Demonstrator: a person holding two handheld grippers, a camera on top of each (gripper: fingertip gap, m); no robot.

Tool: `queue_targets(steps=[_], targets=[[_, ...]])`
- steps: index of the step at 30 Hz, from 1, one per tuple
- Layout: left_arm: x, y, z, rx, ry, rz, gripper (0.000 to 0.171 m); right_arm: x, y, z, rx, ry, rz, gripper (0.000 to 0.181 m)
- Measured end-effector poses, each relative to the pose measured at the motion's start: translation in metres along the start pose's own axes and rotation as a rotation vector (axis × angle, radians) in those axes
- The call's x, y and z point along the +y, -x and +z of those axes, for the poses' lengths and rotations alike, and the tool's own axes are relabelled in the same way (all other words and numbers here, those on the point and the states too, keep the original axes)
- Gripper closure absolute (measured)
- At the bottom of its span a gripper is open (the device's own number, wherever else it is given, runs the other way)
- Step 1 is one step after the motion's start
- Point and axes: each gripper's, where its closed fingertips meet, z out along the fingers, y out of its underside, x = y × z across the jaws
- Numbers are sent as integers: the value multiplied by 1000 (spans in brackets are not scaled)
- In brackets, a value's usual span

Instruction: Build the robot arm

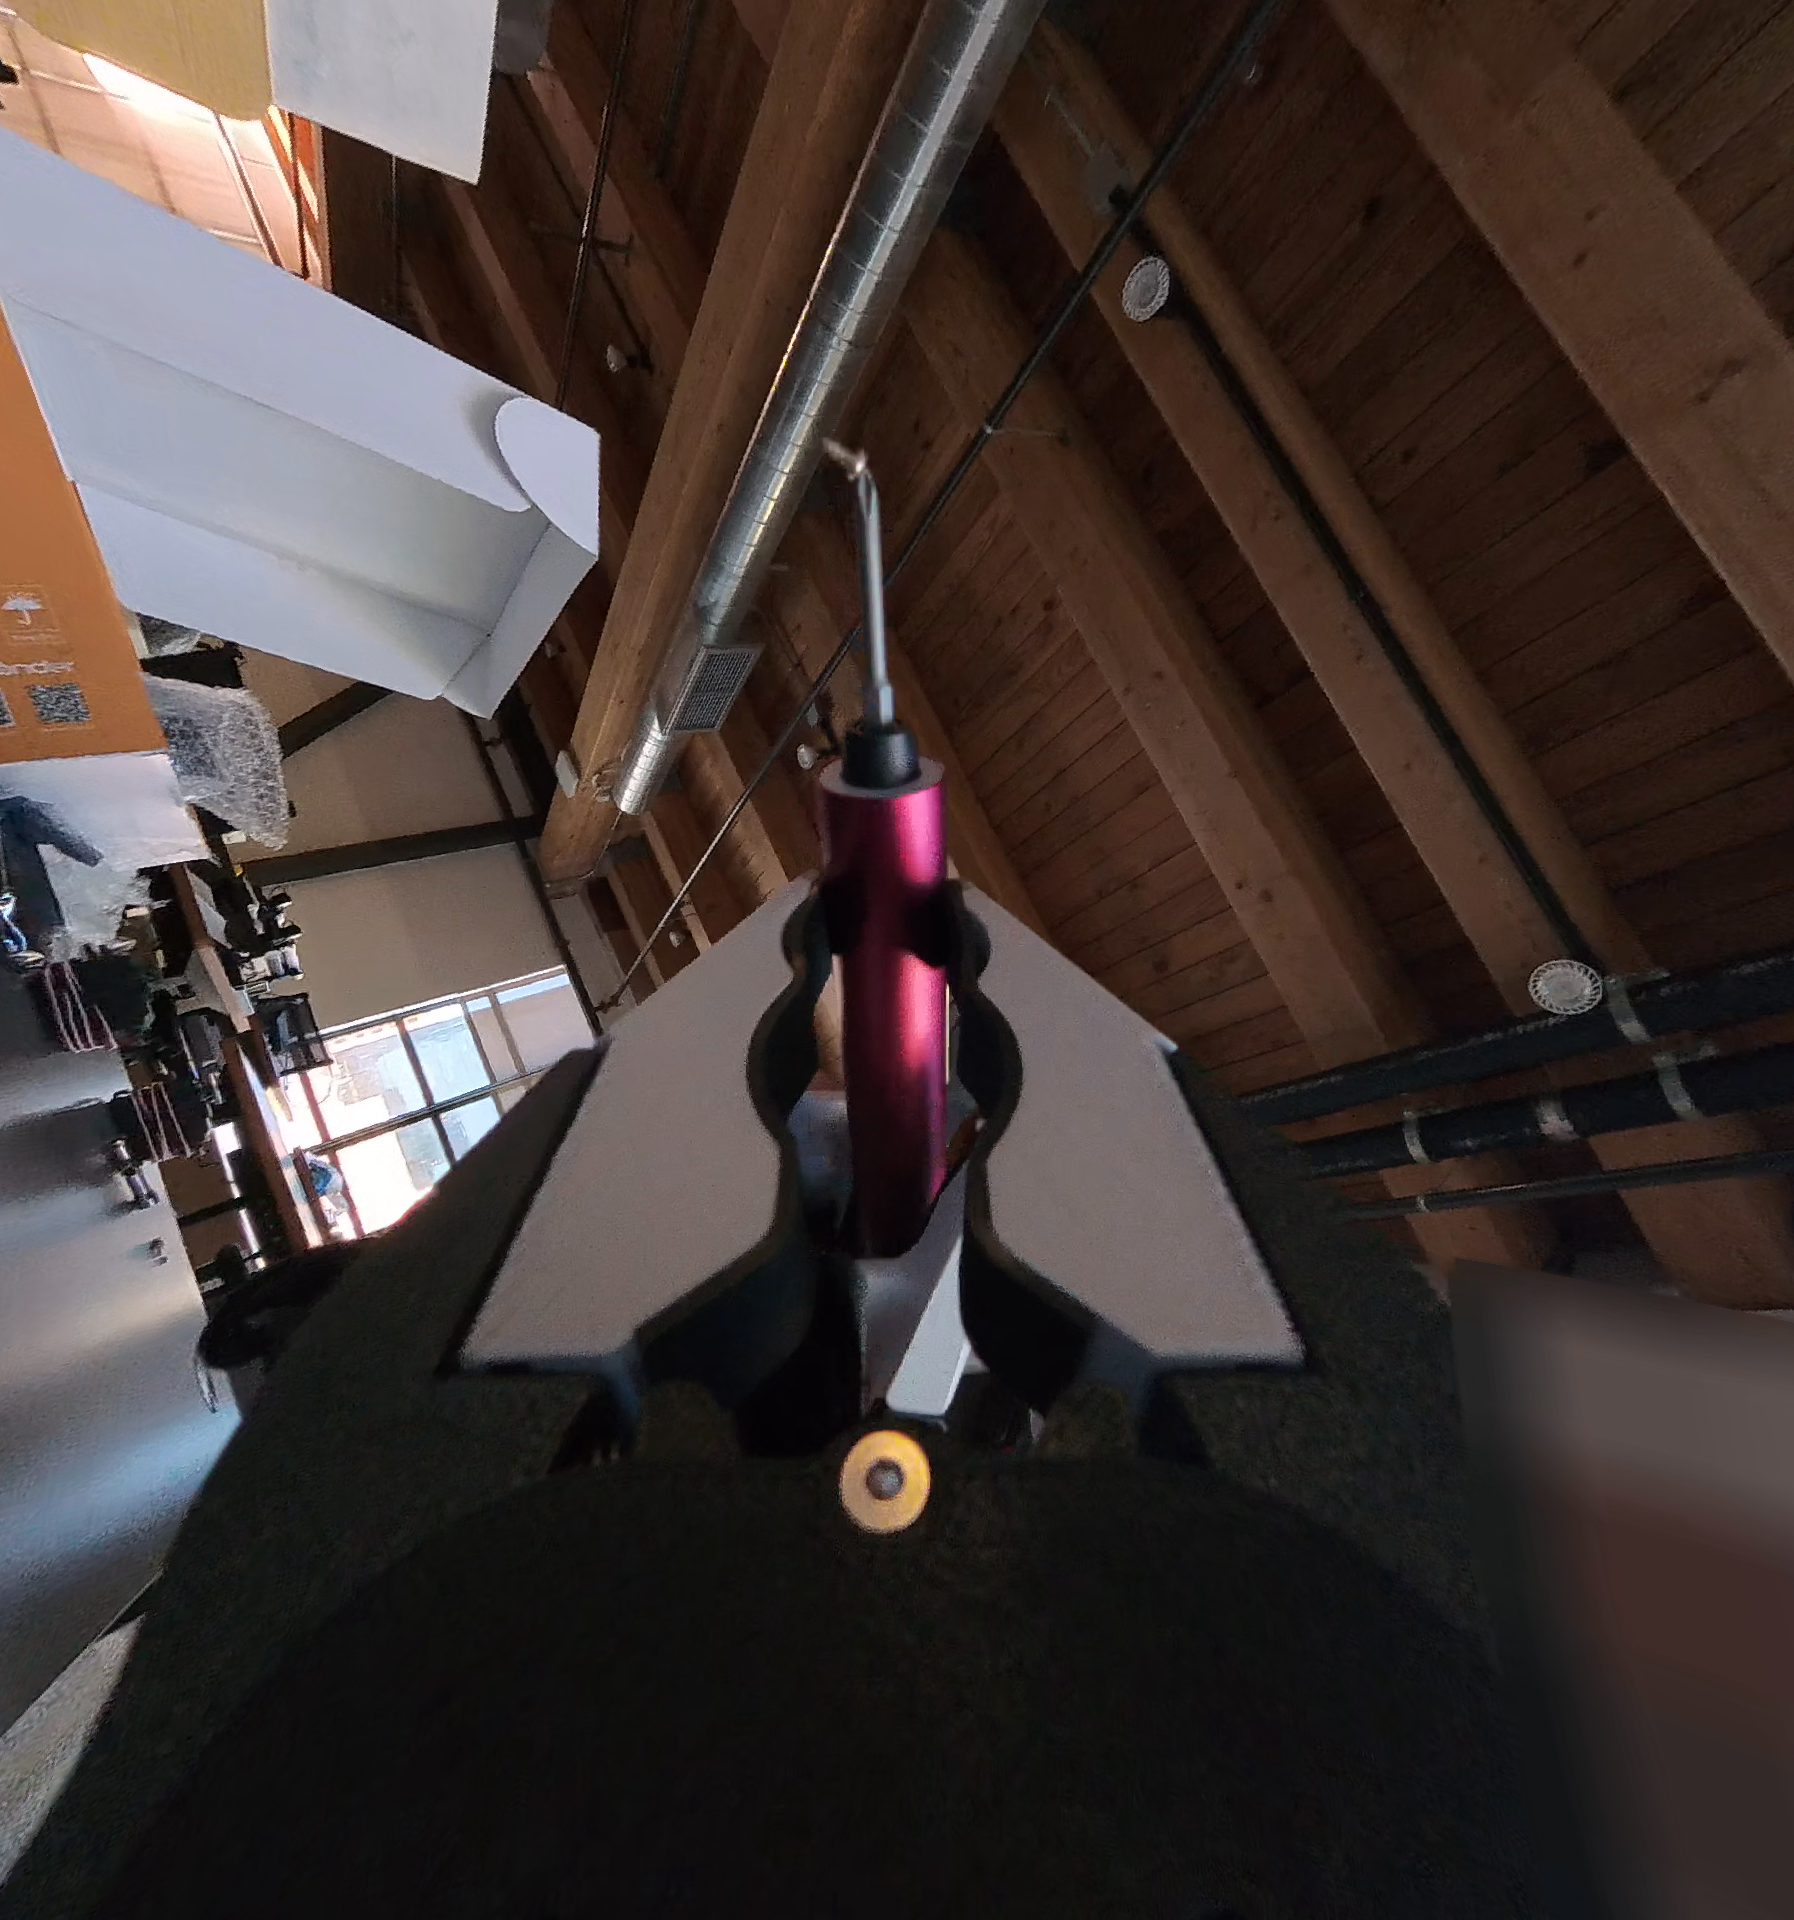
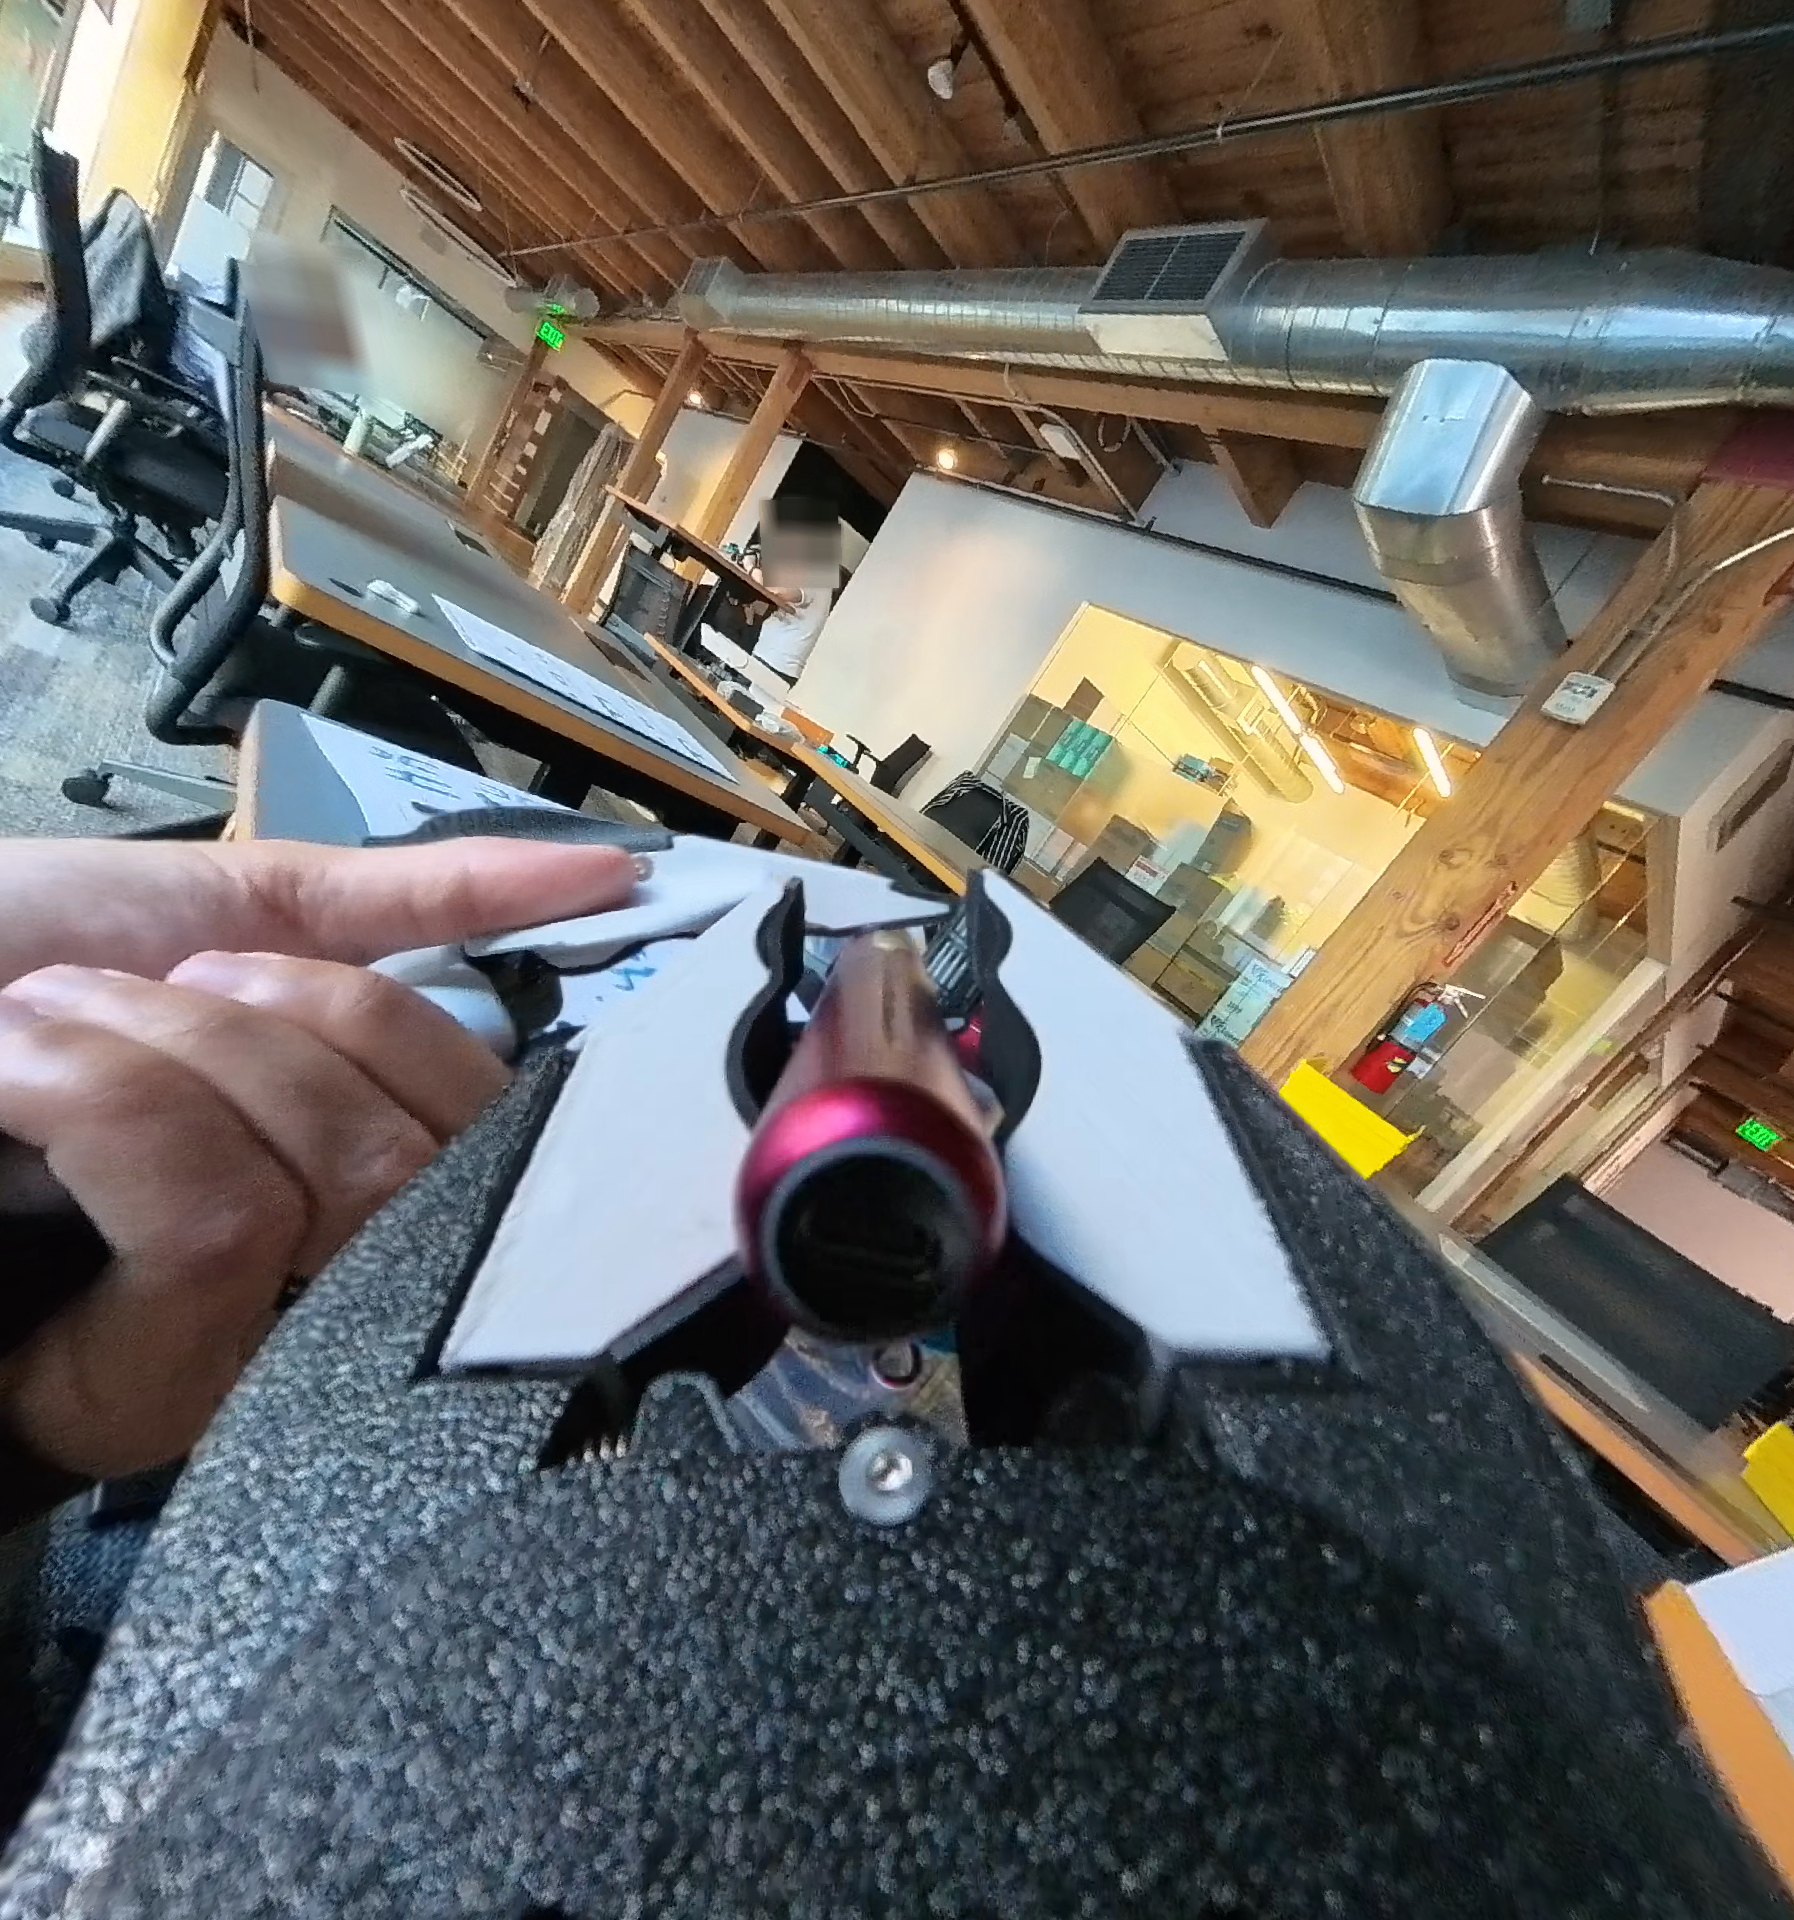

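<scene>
Item: hooked tool [image 1: 888, 987], a magenta metal barrel with a black collar and a thin steel blade [image 1: 872, 582] bent at its tip. It sits lengthwise between the fingers of the left gripper [image 1: 893, 914], which is clenched on the barrel at the front notches. The collar and blade stand out past the fingertips, up towards the wooden ceiling [image 1: 1392, 520]. Companion item: magenta tube [image 2: 872, 1101], lying along the fingers of the right gripper [image 2: 885, 914], which grasps it in the same notches. Its open dark end faces the camera and its far end reaches the fingertips. Whether tube and tool belong together cannot be told. Handling note, as a judgement: both barrels are smooth and round and could slip or roll, so a firm hold in the notches, in line with the fingers, suits them. The fine hooked tip looks sharp and easily bent and is best kept clear of the hand. Adjacent: a bare hand [image 2: 176, 1091] grips the left gripper just left of the right one, forefinger stretched along its white finger plate. Surroundings, left wrist view: an open white box [image 1: 280, 468], an orange carton [image 1: 10, 520], a silver duct [image 1: 820, 343]. Right wrist view: long desks [image 2: 519, 665], a black office chair [image 2: 114, 343], a wooden post [image 2: 1558, 779], a red fire extinguisher [image 2: 1392, 1039], and a person [image 2: 799, 613] far off at a desk.
</scene>
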Motion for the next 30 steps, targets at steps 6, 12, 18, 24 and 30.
queue_targets(steps=[6, 12, 18, 24, 30], targets=[[1, -10, 2, -38, -51, 144, 152, 2, 4, 1, -11, 9, 15, 154], [29, -21, 7, -36, 11, 237, 152, -7, -3, -5, 18, -34, 38, 158], [29, -17, 7, -31, -15, 255, 150, -6, -4, -5, 14, -9, 60, 160], [31, -17, 5, 4, 68, 303, 148, -5, -2, -7, 19, 35, -14, 158], [-50, -20, -54, -390, -111, 838, 132, 29, -2, -16, 0, 112, -177, 160]])
